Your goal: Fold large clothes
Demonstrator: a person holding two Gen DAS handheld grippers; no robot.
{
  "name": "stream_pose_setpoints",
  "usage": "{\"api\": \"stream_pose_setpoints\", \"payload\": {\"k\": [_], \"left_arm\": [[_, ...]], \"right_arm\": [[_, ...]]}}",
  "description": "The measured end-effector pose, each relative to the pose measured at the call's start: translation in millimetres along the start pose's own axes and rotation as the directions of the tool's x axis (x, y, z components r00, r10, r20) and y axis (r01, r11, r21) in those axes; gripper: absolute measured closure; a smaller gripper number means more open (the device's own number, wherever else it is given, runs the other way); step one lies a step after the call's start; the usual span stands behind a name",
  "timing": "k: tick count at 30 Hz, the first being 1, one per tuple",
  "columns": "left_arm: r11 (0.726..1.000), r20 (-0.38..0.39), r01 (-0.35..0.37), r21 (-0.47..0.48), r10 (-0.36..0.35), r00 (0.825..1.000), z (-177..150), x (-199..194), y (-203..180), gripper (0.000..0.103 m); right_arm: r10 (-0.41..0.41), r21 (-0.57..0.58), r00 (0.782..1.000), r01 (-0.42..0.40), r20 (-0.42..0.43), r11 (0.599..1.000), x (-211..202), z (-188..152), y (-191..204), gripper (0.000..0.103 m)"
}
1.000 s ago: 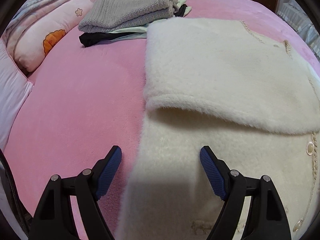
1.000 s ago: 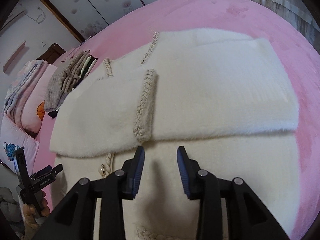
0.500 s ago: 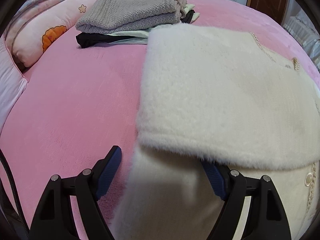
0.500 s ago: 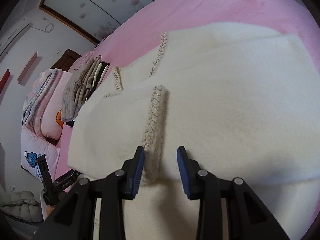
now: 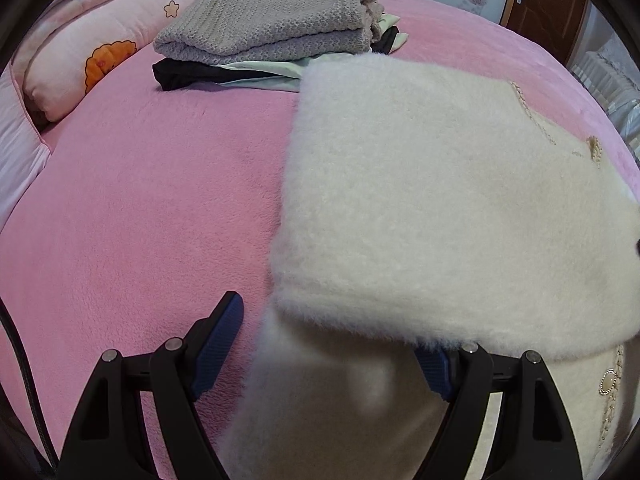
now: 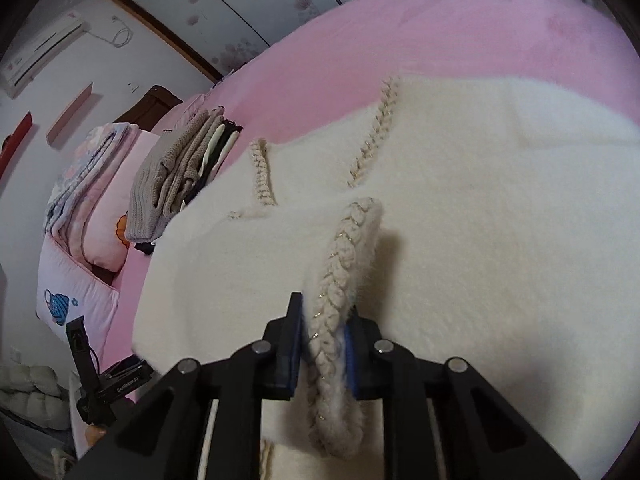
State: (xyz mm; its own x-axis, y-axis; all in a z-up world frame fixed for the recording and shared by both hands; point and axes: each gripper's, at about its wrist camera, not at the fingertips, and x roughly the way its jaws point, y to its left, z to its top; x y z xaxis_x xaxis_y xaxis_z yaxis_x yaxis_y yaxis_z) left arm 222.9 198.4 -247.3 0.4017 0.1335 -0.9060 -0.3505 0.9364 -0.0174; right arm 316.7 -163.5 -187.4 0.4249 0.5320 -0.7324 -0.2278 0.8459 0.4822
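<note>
A large cream fluffy coat lies on the pink bed, with one part folded over the rest; it also shows in the right wrist view. My left gripper is open, its jaws wide apart around the folded edge; the fold hides the right fingertip. My right gripper is shut on the coat's braided trim and pinches it up off the coat.
A stack of folded clothes topped by a grey knit sits at the far side of the bed, also in the right wrist view. Pink pillows lie at the left. A wardrobe and door stand behind.
My right gripper moved forward and closed on the braided trim. My left gripper moved forward so the folded edge now lies between its open jaws.
</note>
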Motion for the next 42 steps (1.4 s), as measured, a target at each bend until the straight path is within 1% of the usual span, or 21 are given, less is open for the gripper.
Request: {"api": "stream_pose_setpoints", "payload": {"k": [2, 4, 9, 11, 13, 14, 15, 17, 20, 21, 22, 23, 25, 28, 31, 33, 34, 38, 39, 41, 42], "left_arm": [[1.0, 0.001, -0.002, -0.006, 0.002, 1.0, 0, -1, 0, 0.023], [1.0, 0.003, -0.002, -0.012, 0.002, 1.0, 0, -2, 1, 0.023], [1.0, 0.002, 0.005, -0.026, -0.005, 1.0, -1, -2, 3, 0.023], [0.999, 0.002, 0.008, -0.031, -0.008, 1.0, -1, -3, 4, 0.023], [0.999, 0.004, 0.011, -0.032, -0.011, 1.0, -1, -3, 4, 0.023], [0.999, 0.004, 0.012, -0.031, -0.012, 1.0, -2, -4, 4, 0.023], [0.999, 0.004, 0.015, -0.029, -0.015, 1.0, -1, -4, 5, 0.023], [0.999, 0.003, 0.023, -0.029, -0.023, 1.0, -1, -4, 6, 0.023], [0.999, -0.006, 0.033, -0.03, -0.033, 0.999, 0, -1, 8, 0.023], [0.999, -0.008, 0.037, -0.031, -0.037, 0.999, 1, 0, 9, 0.023], [0.999, -0.01, 0.041, -0.032, -0.041, 0.999, 2, 0, 9, 0.023], [0.999, -0.012, 0.044, -0.032, -0.044, 0.999, 1, 0, 9, 0.023], [0.998, -0.012, 0.049, -0.034, -0.049, 0.999, 1, -1, 10, 0.023], [0.998, -0.009, 0.044, -0.04, -0.045, 0.999, 1, -1, 14, 0.023], [0.996, -0.007, 0.047, -0.072, -0.047, 0.999, 4, 0, 21, 0.023], [0.994, -0.003, 0.048, -0.096, -0.049, 0.999, 5, 0, 25, 0.024], [0.993, 0.001, 0.047, -0.108, -0.048, 0.999, 6, -1, 26, 0.024], [0.987, 0.04, 0.029, -0.156, -0.023, 0.999, 7, -9, 35, 0.025], [0.985, 0.043, 0.028, -0.168, -0.021, 0.999, 7, -9, 37, 0.025], [0.979, 0.034, 0.028, -0.201, -0.021, 0.999, 6, -7, 44, 0.025], [0.976, 0.026, 0.027, -0.216, -0.021, 0.999, 7, -5, 47, 0.025]], "right_arm": [[-0.015, -0.07, 0.997, 0.021, 0.08, 0.997, -24, 6, 20, 0.087], [-0.032, -0.148, 0.987, 0.056, 0.158, 0.987, -46, 13, 42, 0.087], [0.016, -0.297, 0.957, 0.074, 0.289, 0.952, -83, 32, 95, 0.087], [0.009, -0.327, 0.942, 0.107, 0.335, 0.939, -91, 39, 107, 0.088], [-0.041, -0.296, 0.934, 0.154, 0.354, 0.943, -91, 49, 103, 0.087], [-0.064, -0.269, 0.935, 0.165, 0.348, 0.949, -89, 53, 96, 0.087], [-0.11, -0.23, 0.938, 0.192, 0.329, 0.954, -82, 57, 85, 0.087], [-0.18, -0.191, 0.941, 0.24, 0.286, 0.952, -68, 58, 65, 0.087], [-0.257, -0.129, 0.953, 0.278, 0.159, 0.952, -31, 50, 27, 0.087], [-0.282, -0.114, 0.952, 0.295, 0.118, 0.949, -17, 46, 15, 0.086], [-0.319, -0.105, 0.943, 0.328, 0.091, 0.939, -4, 41, 3, 0.085], [-0.349, -0.1, 0.935, 0.354, 0.068, 0.93, 8, 36, -6, 0.08], [-0.394, -0.08, 0.918, 0.396, 0.034, 0.915, 24, 29, -18, 0.08], [-0.343, 0.013, 0.938, 0.343, 0.036, 0.939, 15, 25, -28, 0.076], [-0.321, 0.059, 0.944, 0.318, 0.069, 0.946, -3, 24, -28, 0.072], [-0.336, 0.038, 0.937, 0.334, 0.093, 0.942, -10, 20, -22, 0.072], [-0.348, 0.021, 0.933, 0.348, 0.087, 0.937, -8, 18, -16, 0.072], [-0.35, -0.03, 0.936, 0.351, 0.026, 0.936, -2, 8, -13, 0.072], [-0.361, -0.048, 0.932, 0.362, 0.016, 0.931, 1, 4, -12, 0.072], [-0.406, -0.086, 0.914, 0.405, 0.001, 0.91, 10, -6, -10, 0.072], [-0.416, -0.095, 0.909, 0.415, 0.009, 0.905, 12, -9, -9, 0.072]]}}
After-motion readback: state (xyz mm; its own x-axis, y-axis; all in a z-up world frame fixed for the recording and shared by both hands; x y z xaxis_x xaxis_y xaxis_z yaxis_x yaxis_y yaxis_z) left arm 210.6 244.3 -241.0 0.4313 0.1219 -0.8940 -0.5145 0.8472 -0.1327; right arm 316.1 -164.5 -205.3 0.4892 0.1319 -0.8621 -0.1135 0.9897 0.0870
